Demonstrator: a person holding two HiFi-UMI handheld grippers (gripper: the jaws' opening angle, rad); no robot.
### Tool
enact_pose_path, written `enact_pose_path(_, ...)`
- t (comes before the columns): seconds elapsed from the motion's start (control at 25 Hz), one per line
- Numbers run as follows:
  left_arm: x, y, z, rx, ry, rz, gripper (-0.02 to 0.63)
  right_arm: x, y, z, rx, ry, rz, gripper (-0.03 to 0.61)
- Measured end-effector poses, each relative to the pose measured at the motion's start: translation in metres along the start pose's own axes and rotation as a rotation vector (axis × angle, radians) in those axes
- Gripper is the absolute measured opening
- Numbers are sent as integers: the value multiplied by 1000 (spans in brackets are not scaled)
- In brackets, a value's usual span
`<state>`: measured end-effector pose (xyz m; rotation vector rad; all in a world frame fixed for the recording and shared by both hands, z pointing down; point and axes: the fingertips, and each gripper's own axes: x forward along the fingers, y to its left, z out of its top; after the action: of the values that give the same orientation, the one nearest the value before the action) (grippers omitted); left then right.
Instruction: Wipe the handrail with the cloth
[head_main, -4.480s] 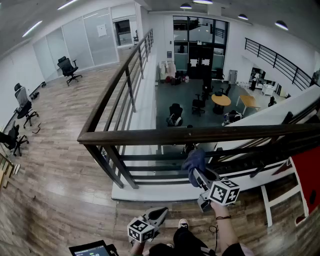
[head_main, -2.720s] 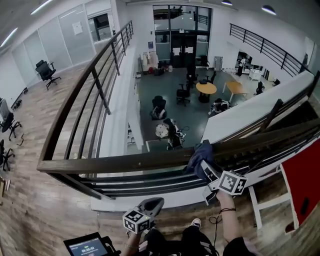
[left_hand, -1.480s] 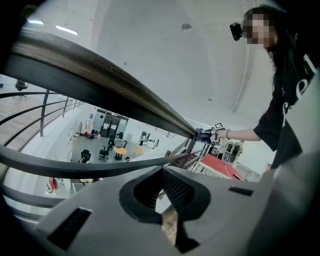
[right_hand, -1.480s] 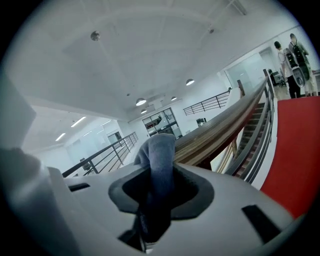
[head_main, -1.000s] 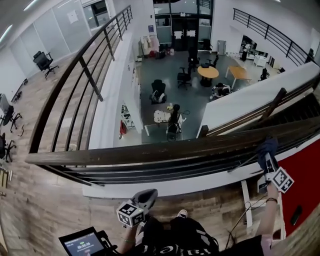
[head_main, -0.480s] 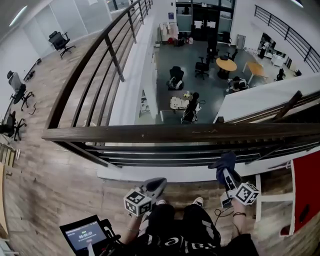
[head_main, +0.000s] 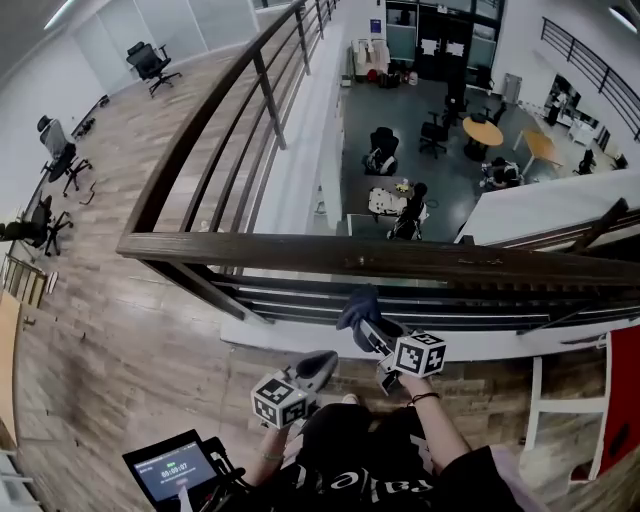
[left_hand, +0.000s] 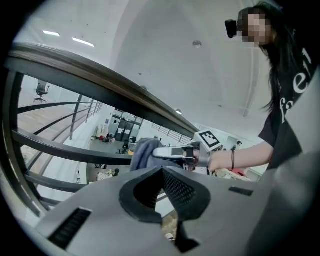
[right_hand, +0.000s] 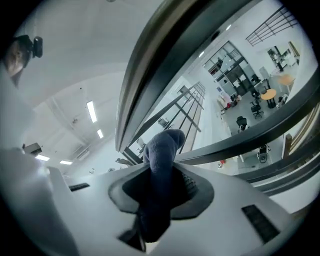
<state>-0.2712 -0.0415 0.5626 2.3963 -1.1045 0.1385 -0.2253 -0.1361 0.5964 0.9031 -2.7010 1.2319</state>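
The dark wooden handrail (head_main: 400, 258) crosses the head view from left to right above several dark bars. My right gripper (head_main: 372, 328) is shut on a dark blue cloth (head_main: 358, 305), held just below and in front of the top rail, apart from it. In the right gripper view the cloth (right_hand: 162, 150) sticks up out of the gripper (right_hand: 167, 170), with the handrail (right_hand: 165, 55) overhead. My left gripper (head_main: 322, 362) hangs lower and to the left, shut on nothing. Past its tip (left_hand: 162, 172) the left gripper view shows the cloth (left_hand: 142, 152) and the handrail (left_hand: 100, 75).
Beyond the railing is a drop to a lower floor with round tables (head_main: 484, 130) and office chairs. A tablet (head_main: 170, 470) sits at the bottom left near my body. A second rail (head_main: 215, 110) runs away to the far left over wooden flooring. A red panel (head_main: 628, 385) stands at the right.
The right gripper slid the cloth rightward along the rail, then came off it; now it holds the cloth lower and further left. The left gripper has hardly moved.
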Motion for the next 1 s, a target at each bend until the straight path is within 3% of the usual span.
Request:
enact_pose_path(0.2,-26,21,2,-25,-29,56,0,69,15,-20,-27,106,16,92)
enact_pose_path(0.44,-41,46,-6,-28,-32,105,-1,99,-12,-28,-12,166,-91,92)
enact_pose_path(0.76,-12,36,-1,-30,-14,62,0,54,-59,-3,76,75,-172,92)
enact_pose_path(1.0,38,-10,8,-15,20,-31,0,-17,-111,19,137,-1,-236,92)
